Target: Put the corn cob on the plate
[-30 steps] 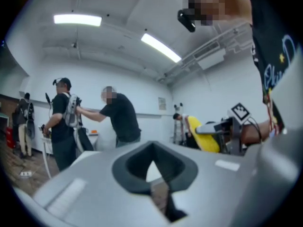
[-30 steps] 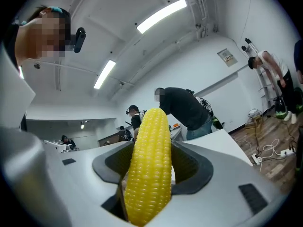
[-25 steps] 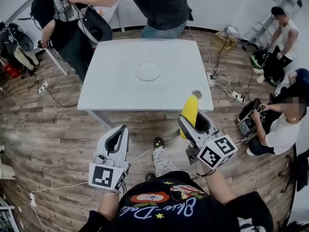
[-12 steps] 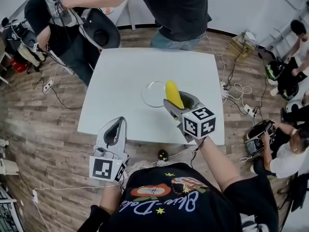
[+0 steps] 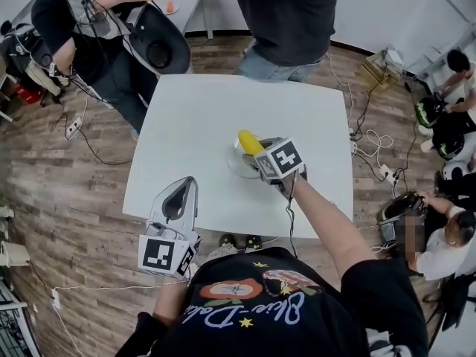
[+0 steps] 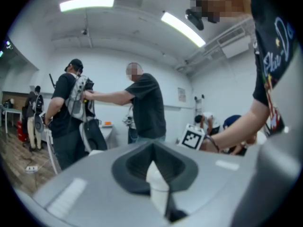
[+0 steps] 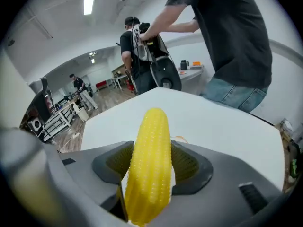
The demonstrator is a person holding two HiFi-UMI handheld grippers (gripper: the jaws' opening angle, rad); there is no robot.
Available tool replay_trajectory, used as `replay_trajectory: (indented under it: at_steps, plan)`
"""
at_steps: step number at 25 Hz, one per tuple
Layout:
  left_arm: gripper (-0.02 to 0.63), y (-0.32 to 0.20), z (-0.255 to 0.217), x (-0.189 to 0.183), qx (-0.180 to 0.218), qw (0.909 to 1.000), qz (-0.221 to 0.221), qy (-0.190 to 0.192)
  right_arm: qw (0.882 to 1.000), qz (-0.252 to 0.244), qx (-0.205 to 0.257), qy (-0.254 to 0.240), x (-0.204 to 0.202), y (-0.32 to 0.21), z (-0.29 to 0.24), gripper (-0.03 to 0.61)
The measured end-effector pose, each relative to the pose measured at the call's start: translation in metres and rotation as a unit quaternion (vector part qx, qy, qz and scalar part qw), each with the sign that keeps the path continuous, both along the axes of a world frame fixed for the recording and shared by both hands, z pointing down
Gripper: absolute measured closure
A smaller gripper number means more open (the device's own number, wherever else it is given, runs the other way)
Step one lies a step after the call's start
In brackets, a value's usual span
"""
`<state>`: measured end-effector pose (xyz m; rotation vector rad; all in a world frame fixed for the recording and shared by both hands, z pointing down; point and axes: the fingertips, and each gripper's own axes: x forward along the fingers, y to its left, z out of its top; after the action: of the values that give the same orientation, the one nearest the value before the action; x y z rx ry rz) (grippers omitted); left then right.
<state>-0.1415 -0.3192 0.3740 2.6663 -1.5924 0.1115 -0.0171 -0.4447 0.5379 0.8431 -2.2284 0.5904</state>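
Observation:
My right gripper (image 5: 256, 149) is shut on the yellow corn cob (image 5: 248, 141) and holds it over the clear glass plate (image 5: 236, 163) near the middle of the white table (image 5: 193, 125). In the right gripper view the corn cob (image 7: 150, 164) stands upright between the jaws of the right gripper (image 7: 152, 167), its tip pointing away over the table (image 7: 222, 126). My left gripper (image 5: 175, 203) hangs at the table's near edge, left of the plate; its jaws are shut with nothing between them, as seen in the left gripper (image 6: 154, 167) view.
A person in a dark shirt (image 5: 290, 13) stands at the table's far edge, and another with a backpack (image 5: 89, 21) stands at the far left. Cables and seated people (image 5: 446, 222) lie on the wooden floor at the right.
My right gripper has carried the corn cob from beyond the table's near right corner leftward and forward until it is over the plate. The left gripper has barely moved.

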Motion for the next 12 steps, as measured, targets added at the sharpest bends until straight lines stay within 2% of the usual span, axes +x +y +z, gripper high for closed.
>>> replay_trajectory:
  at_steps: [3,12]
  plan:
    - [0.617,-0.009,0.008,-0.014,-0.013,0.9998,-0.009,0.009,0.997,-0.038,-0.046,0.051,-0.008,-0.008,0.021,0.324]
    - [0.617,-0.020,0.021,-0.035,-0.033,0.9990,-0.024,0.019,0.976,-0.108,-0.092,0.166,-0.019,-0.017,0.067,0.322]
